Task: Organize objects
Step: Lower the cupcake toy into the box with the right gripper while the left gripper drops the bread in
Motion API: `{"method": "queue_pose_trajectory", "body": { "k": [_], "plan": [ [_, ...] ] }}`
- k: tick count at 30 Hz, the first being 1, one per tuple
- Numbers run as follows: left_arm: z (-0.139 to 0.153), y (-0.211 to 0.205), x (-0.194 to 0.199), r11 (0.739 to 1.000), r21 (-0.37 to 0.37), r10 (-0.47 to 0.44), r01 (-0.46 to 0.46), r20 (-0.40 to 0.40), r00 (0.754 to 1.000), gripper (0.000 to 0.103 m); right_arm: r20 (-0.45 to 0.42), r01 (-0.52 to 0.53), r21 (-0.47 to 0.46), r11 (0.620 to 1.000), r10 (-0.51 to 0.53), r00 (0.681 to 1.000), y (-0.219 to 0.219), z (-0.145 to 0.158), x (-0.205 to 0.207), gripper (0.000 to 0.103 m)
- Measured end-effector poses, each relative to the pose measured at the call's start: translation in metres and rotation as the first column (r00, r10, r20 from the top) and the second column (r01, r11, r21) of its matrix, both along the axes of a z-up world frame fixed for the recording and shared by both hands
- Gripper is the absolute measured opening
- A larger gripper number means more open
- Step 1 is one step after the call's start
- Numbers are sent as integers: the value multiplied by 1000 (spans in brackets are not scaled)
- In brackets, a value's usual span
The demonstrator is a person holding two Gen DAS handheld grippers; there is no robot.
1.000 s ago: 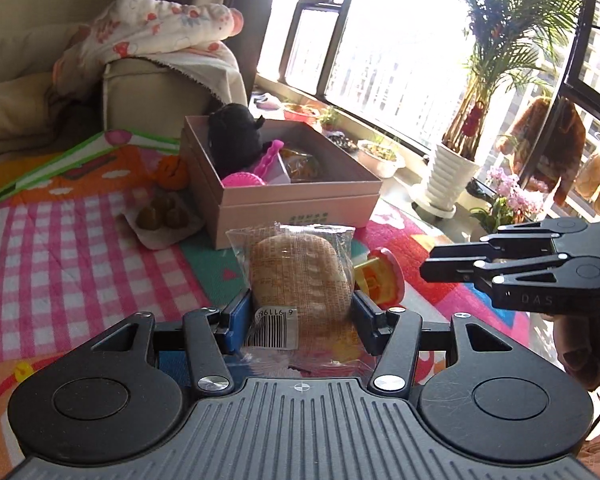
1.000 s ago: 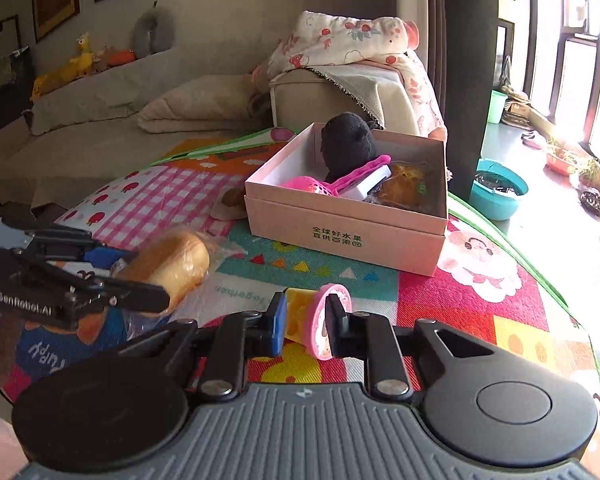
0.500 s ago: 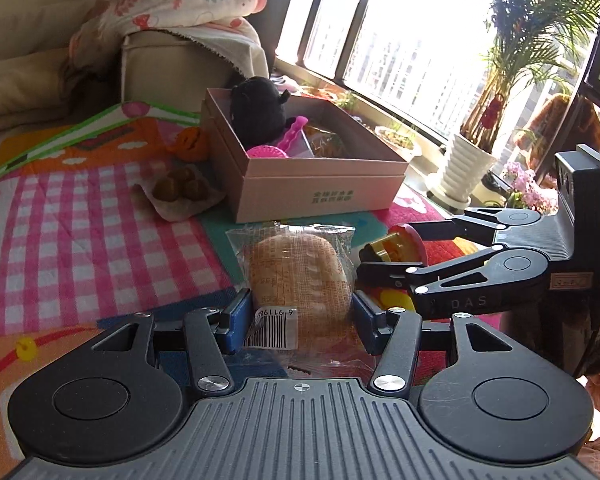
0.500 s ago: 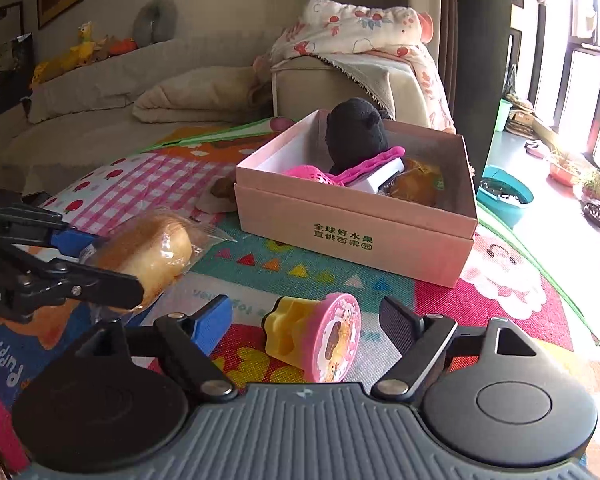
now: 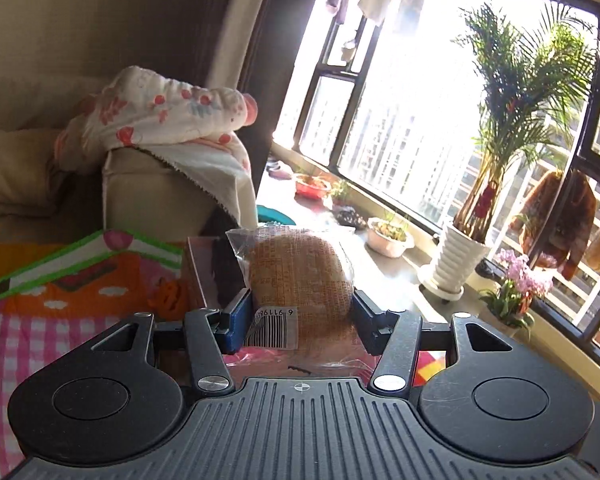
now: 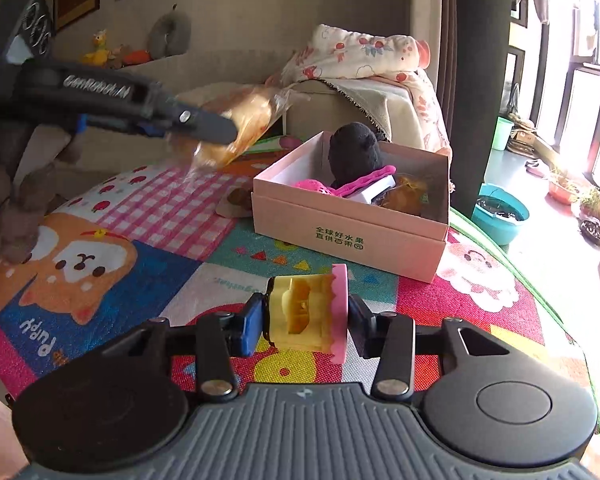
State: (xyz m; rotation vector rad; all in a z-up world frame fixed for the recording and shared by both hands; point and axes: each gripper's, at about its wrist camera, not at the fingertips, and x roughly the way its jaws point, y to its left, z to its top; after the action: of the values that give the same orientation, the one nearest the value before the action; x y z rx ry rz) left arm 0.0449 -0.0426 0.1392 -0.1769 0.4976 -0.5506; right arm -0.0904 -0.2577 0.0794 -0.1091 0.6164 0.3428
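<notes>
The bagged bread [image 5: 300, 276] had been lifted off the play mat [image 6: 148, 216] by the left gripper [image 5: 298, 312], pinched, and was carried toward the pink box [image 6: 352, 232]; the right gripper [image 6: 304, 322] had just been closed onto the yellow-and-pink toy [image 6: 308, 312], ready for boxing
</notes>
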Motion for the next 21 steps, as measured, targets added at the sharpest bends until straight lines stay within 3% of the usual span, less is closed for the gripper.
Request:
{"method": "queue_pose_trajectory", "body": {
  "k": [4,8,11,16,21],
  "plan": [
    [-6,-23,55,994,-101,31,-36,-54,998,59,13,23,13,1000,-23,1000,-6,3,0,43],
    [-49,-50,84,999,-19,28,-31,-133,991,58,7,57,28,998,-57,998,-12,-1,6,43],
    [-63,-45,79,999,-11,45,-47,-124,991,58,6,79,26,997,-79,997,-17,-2,8,43],
    [-54,2,51,992,-80,95,-100,-58,994,58,-9,102,27,994,-102,995,-21,-1,16,43],
    [-58,46,23,988,-72,133,-138,-75,988,58,43,123,73,990,-126,991,-24,31,40,43]
  ]
}}
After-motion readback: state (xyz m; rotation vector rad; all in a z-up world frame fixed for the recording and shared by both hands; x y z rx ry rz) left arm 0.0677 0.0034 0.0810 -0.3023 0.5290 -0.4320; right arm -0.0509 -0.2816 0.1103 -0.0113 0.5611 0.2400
